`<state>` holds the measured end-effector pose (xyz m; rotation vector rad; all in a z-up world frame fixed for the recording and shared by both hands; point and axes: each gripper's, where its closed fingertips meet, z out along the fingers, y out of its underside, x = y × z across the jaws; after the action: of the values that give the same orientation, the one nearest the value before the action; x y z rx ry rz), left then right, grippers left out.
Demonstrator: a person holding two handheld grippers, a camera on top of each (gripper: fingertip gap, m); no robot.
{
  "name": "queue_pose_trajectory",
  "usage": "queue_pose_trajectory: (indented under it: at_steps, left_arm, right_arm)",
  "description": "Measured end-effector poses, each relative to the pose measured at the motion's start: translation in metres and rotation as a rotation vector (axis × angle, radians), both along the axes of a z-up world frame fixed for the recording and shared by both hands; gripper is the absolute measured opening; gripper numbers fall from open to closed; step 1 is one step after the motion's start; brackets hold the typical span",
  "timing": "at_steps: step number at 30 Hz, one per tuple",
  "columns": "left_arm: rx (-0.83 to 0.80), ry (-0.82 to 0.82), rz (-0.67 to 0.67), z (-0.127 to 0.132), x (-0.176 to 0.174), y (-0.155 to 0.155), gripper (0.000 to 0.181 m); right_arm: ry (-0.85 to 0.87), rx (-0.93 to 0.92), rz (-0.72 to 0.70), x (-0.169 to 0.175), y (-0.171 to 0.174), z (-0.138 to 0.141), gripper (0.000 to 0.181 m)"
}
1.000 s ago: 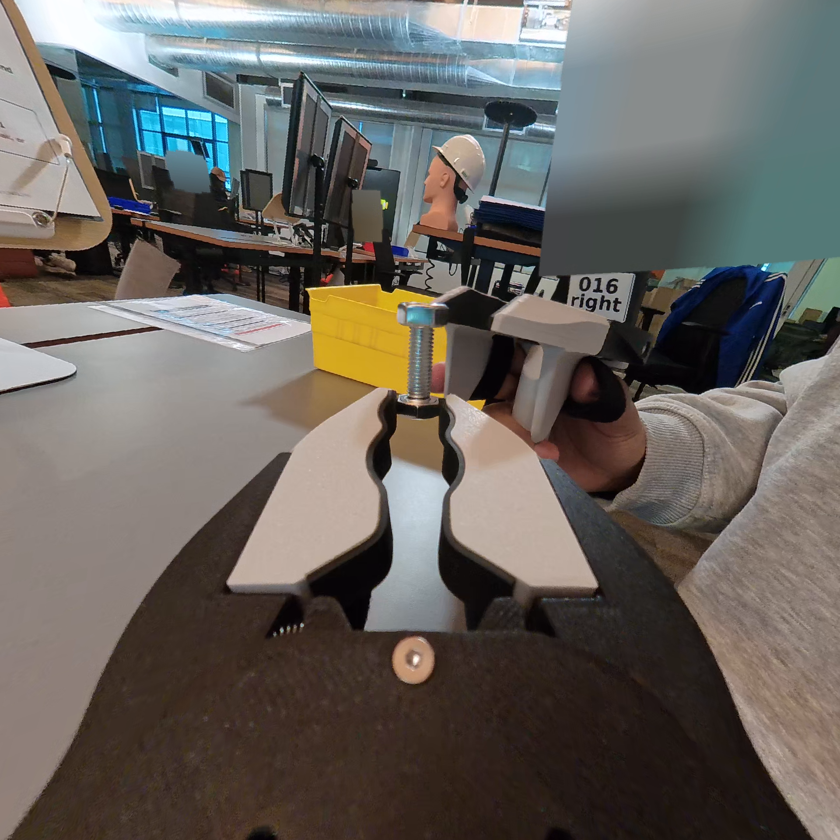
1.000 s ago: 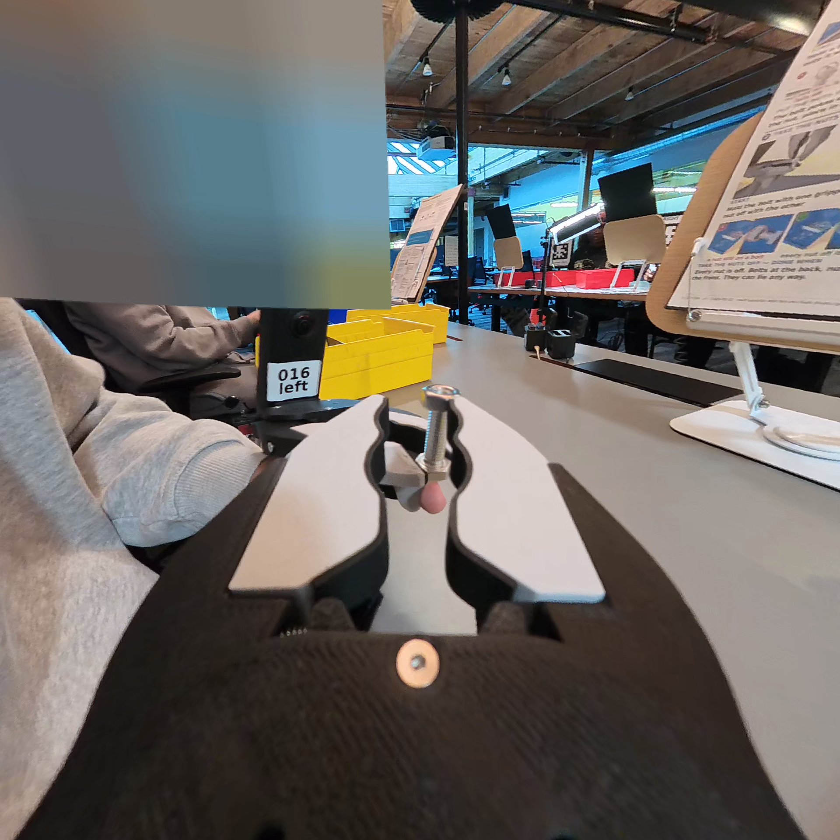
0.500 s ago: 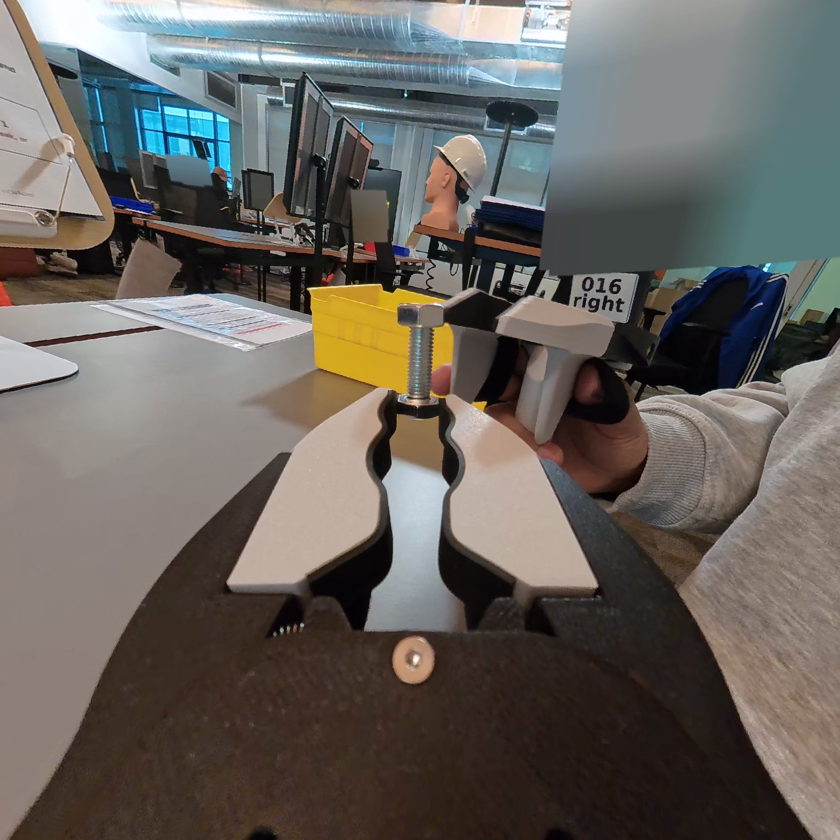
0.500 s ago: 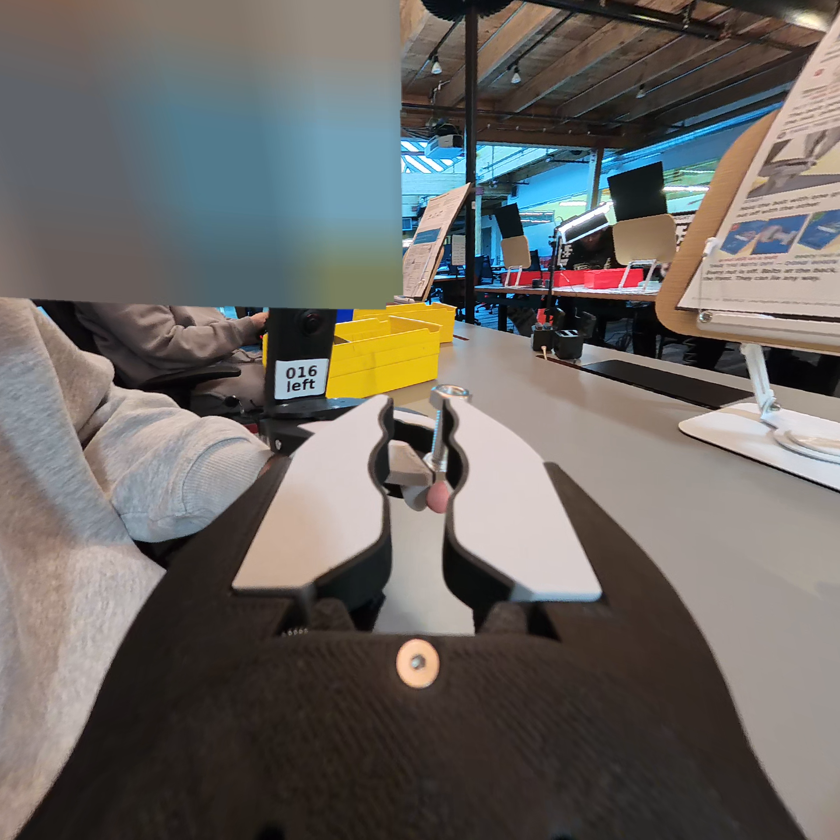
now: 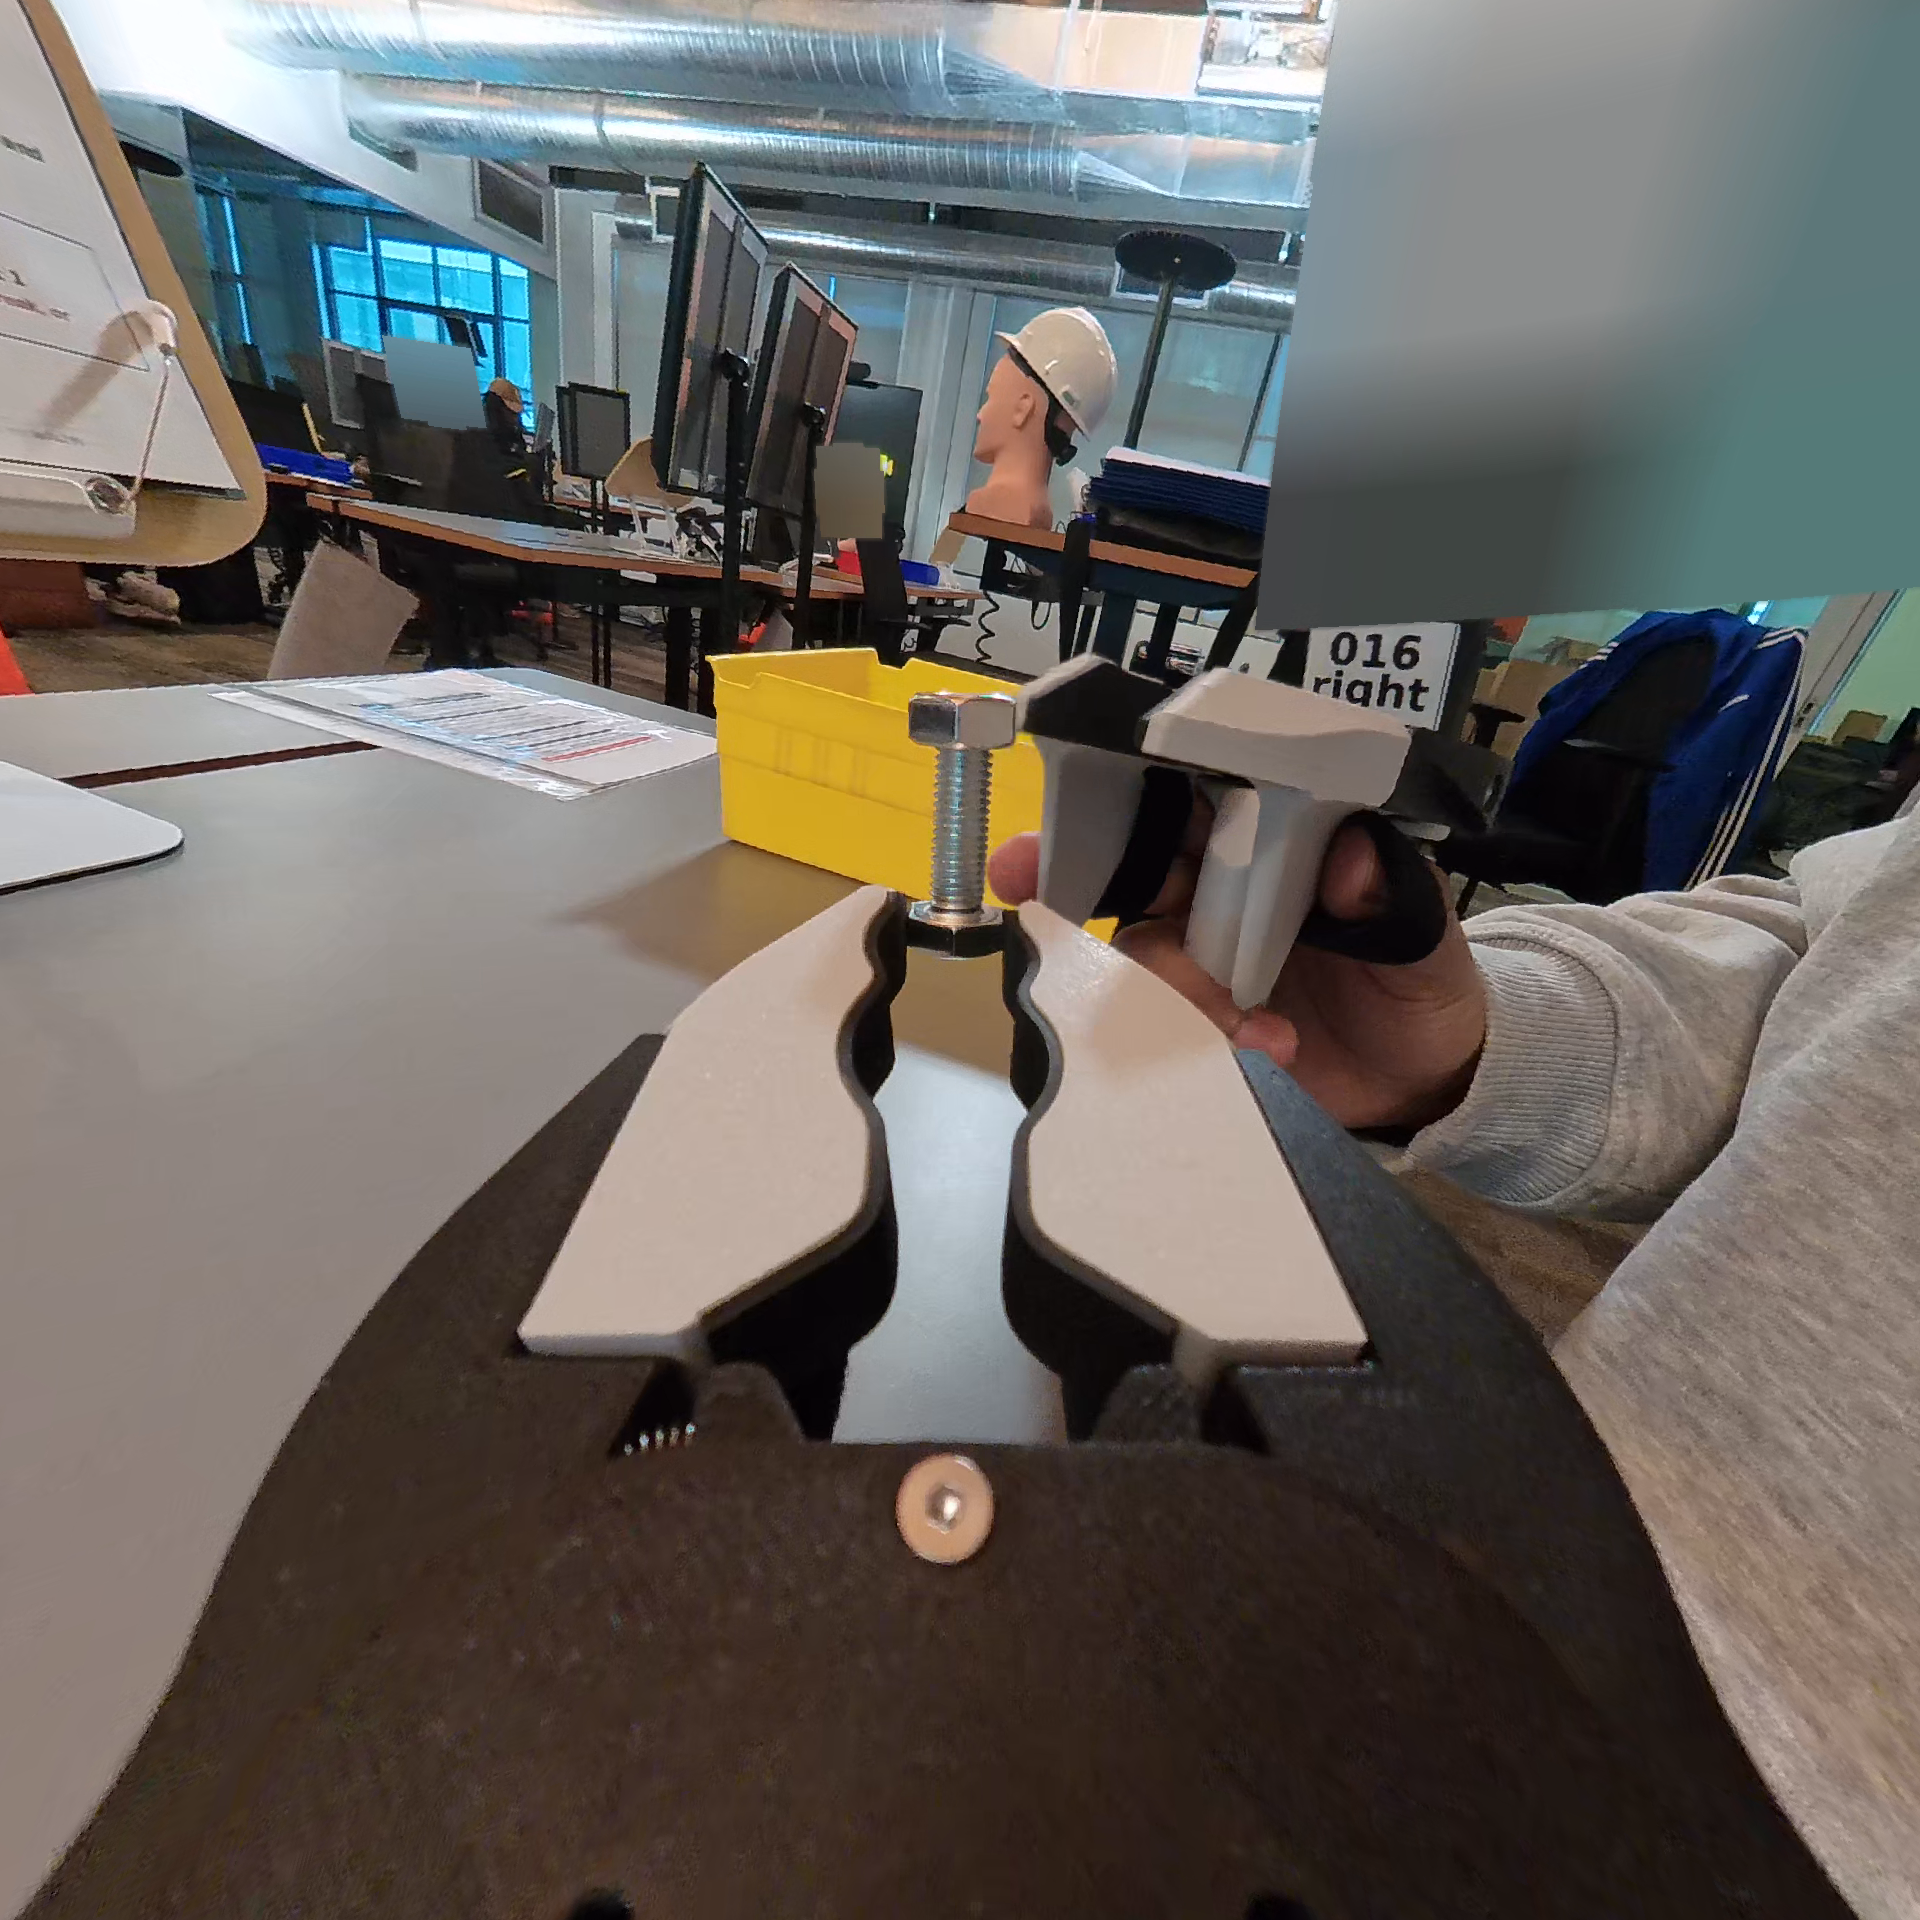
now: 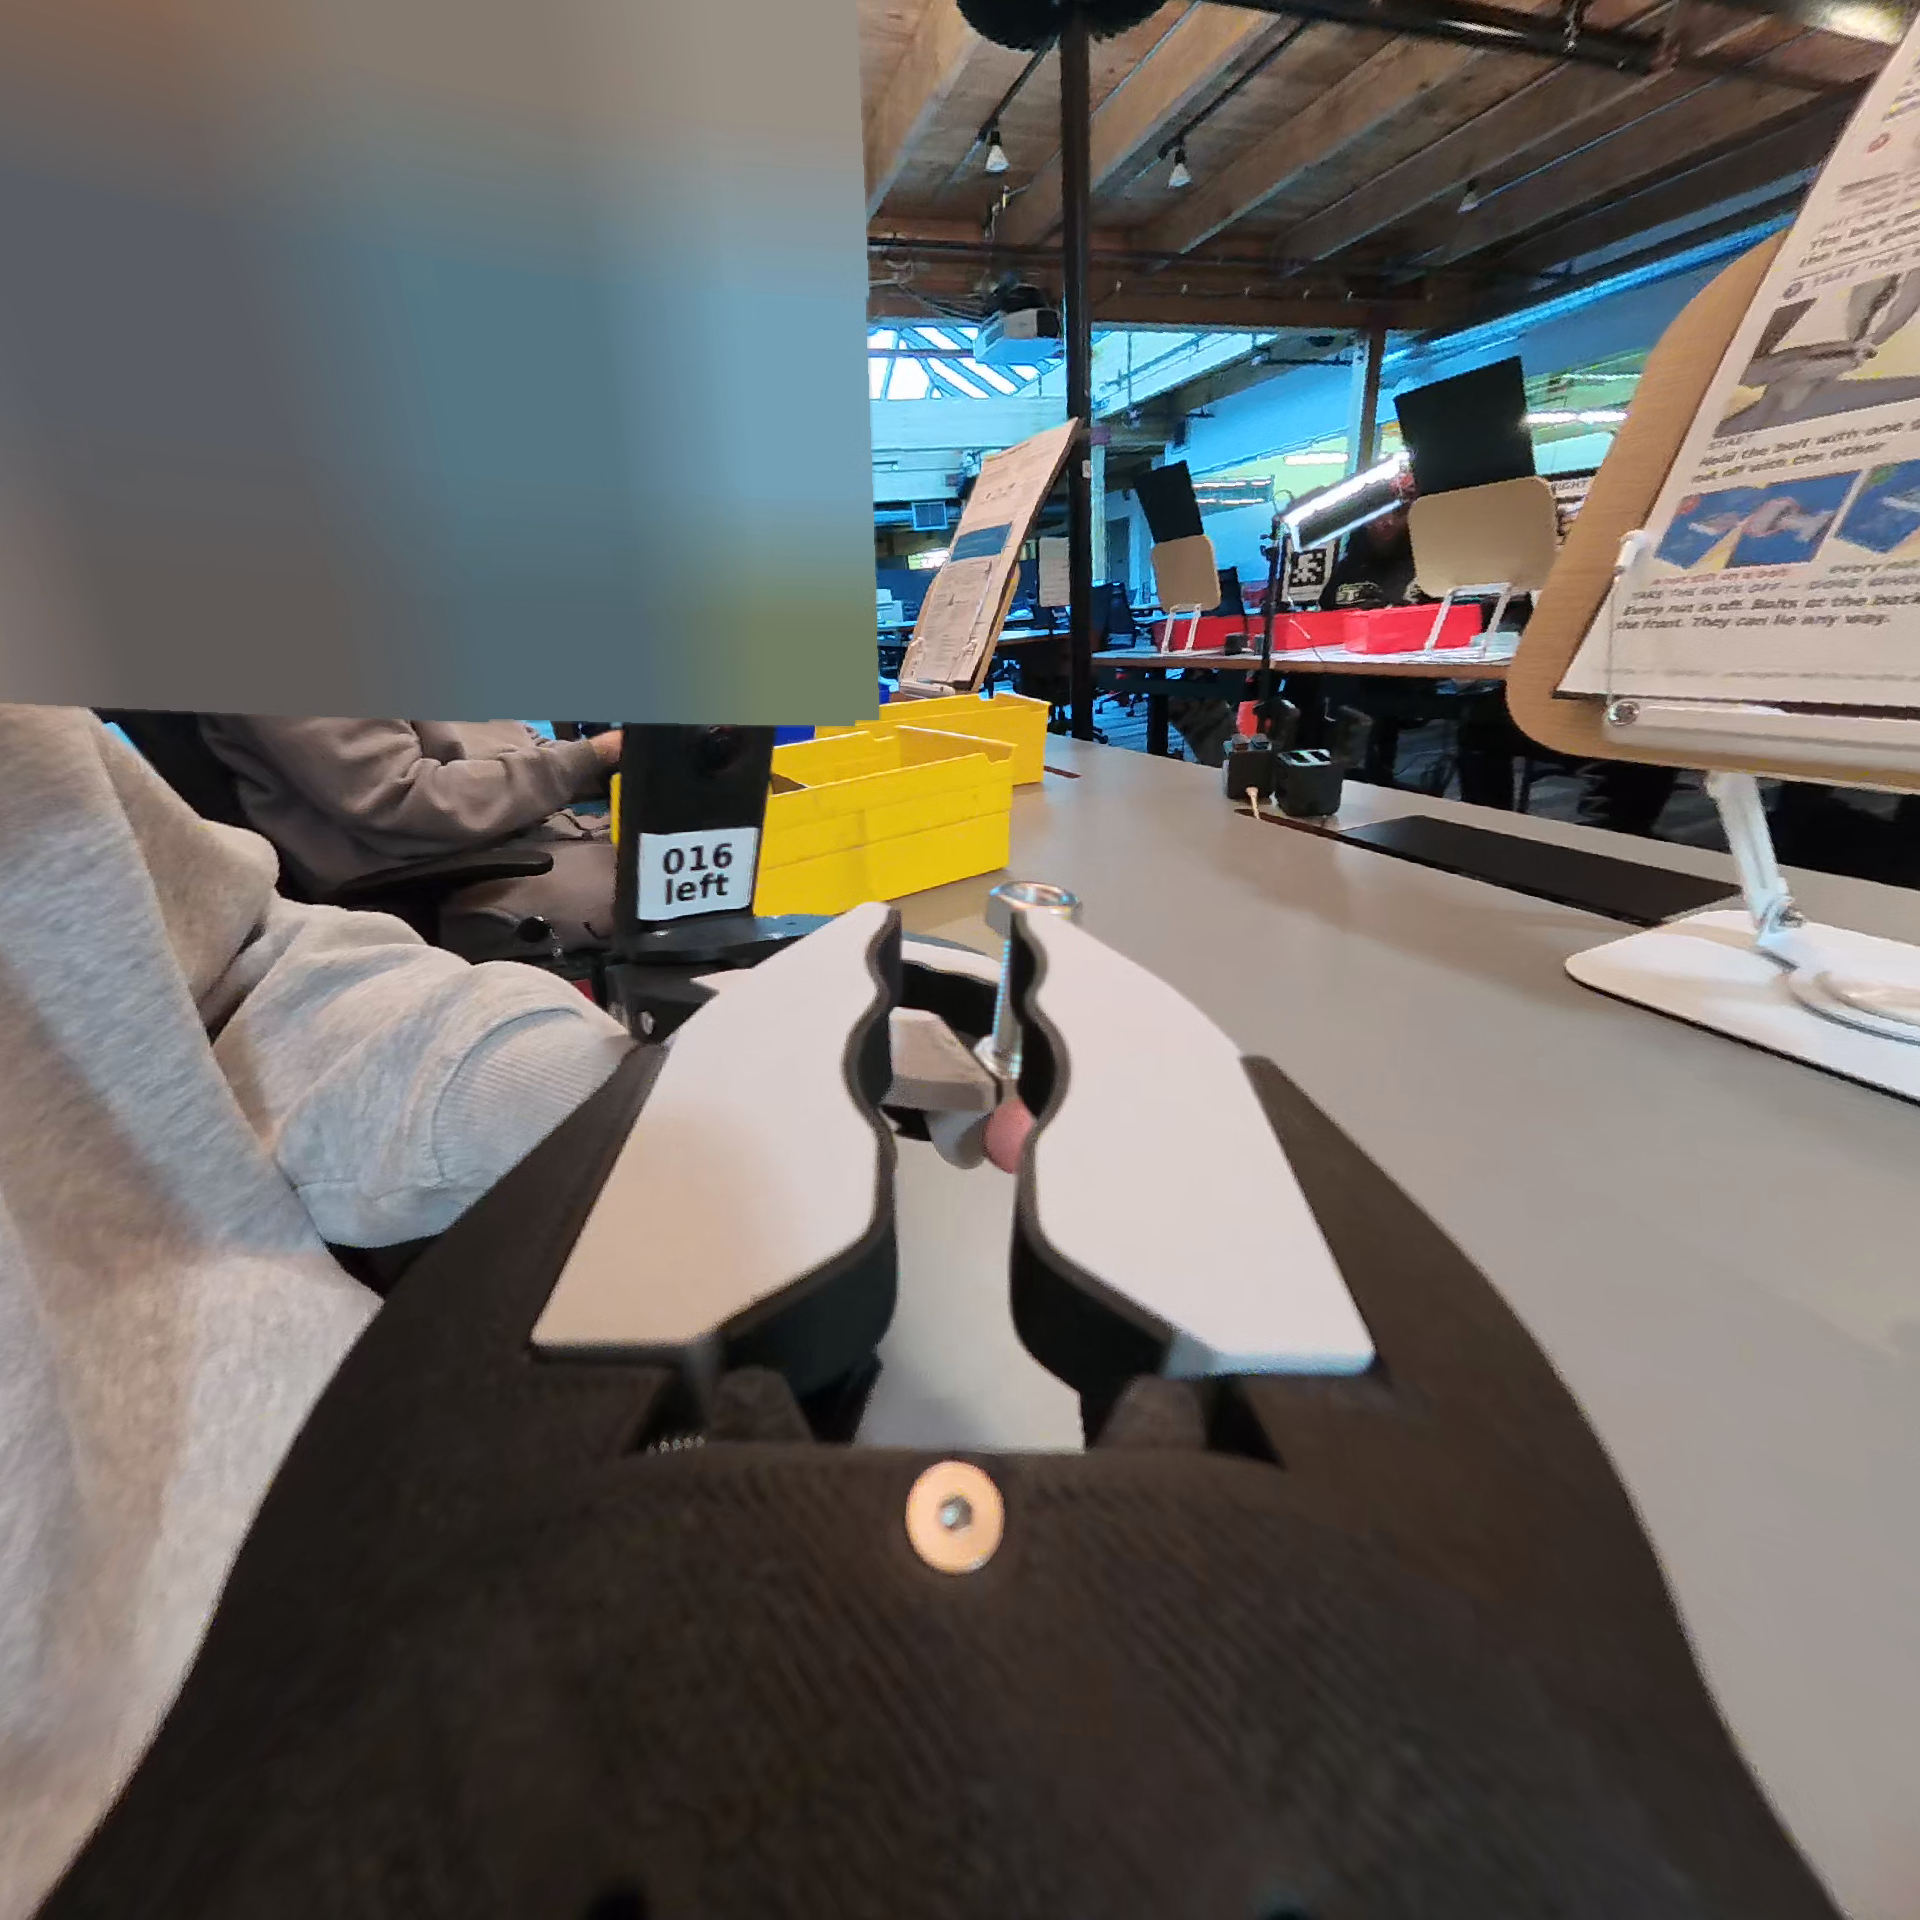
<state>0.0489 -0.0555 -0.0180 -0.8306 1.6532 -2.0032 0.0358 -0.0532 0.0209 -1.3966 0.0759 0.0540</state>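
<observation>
My left gripper [image 5: 954, 920] is shut on a dark nut [image 5: 954, 935] at its fingertips. A silver hex bolt [image 5: 961, 821] stands upright out of the nut. My right gripper [image 5: 1164, 831], held by a hand [image 5: 1351, 1008], sits just right of the bolt head, with the bolt outside its jaws. In the right wrist view the right gripper [image 6: 954, 920] has a narrow gap and holds nothing. The bolt [image 6: 1006, 997] shows past the tips along the right finger's inner edge, with a left gripper fingertip [image 6: 935, 1065] beside it.
Both grippers are low over a grey table [image 5: 312, 987]. A yellow bin [image 5: 831, 769] stands behind the bolt; yellow bins [image 6: 894, 821] also show in the right wrist view. A laminated sheet [image 5: 468, 722] lies far left. A document stand [image 6: 1756, 935] is on the right. Left and right tips are no more than a few centimetres apart.
In the right wrist view the bolt has drifted from the middle of the finger gap to the right finger's edge. The left gripper and nut have stayed still.
</observation>
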Motion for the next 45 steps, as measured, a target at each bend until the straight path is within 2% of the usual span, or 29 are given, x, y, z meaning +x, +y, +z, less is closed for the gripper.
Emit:
queue_pose_trajectory:
  at_steps: [3,6,9,12,15,17,24,26,29,31,37,40,42,45]
  left_arm:
    - [0.000,0.000,-0.001,0.000,0.000,0.000,0.018]
    - [0.006,-0.002,-0.007,0.000,-0.001,-0.002,0.018]
    - [0.009,-0.002,-0.010,-0.001,-0.001,-0.003,0.018]
    - [0.005,-0.002,-0.005,0.000,-0.001,-0.001,0.018]
    - [-0.004,0.002,0.001,0.000,0.000,0.000,0.018]
    - [-0.005,0.003,0.001,0.000,0.000,0.001,0.018]
    - [0.006,0.000,-0.007,-0.001,-0.001,-0.002,0.018]
    - [0.004,0.000,-0.003,0.000,0.000,-0.001,0.018]
    - [-0.008,0.006,0.002,0.000,0.001,0.001,0.018]
    - [-0.009,0.007,0.002,0.000,0.001,0.001,0.018]
    - [0.002,0.003,-0.004,-0.001,0.000,-0.001,0.018]
    - [-0.004,0.005,0.004,0.000,0.001,0.001,0.018]
    - [-0.013,0.011,0.008,0.000,0.002,0.002,0.018]
    - [-0.014,0.013,0.008,-0.001,0.002,0.002,0.018]
  right_arm:
    - [0.008,0.001,-0.007,0.002,0.000,0.000,0.019]
    - [0.017,0.014,-0.033,0.007,0.000,0.000,0.031]
    - [0.016,0.007,-0.026,0.006,0.001,-0.001,0.034]
    - [0.013,0.002,-0.007,0.002,0.001,-0.001,0.031]
    - [0.020,-0.013,0.020,-0.001,0.000,-0.002,0.014]
    - [0.030,-0.015,0.018,0.000,0.000,-0.003,0.014]
    - [0.013,0.011,-0.028,0.006,0.001,-0.001,0.035]
    - [0.013,0.004,-0.007,0.002,0.002,-0.002,0.034]
    - [-0.001,-0.007,0.023,-0.003,0.001,-0.001,0.019]
    - [-0.002,-0.009,0.010,-0.002,0.001,-0.002,0.020]
    - [0.003,0.018,-0.035,0.006,0.000,0.000,0.039]
    - [0.014,-0.003,0.015,-0.002,0.002,-0.002,0.030]
    - [0.008,-0.016,0.038,-0.006,0.002,-0.003,0.017]
    - [0.001,-0.008,0.009,-0.002,0.001,-0.002,0.019]
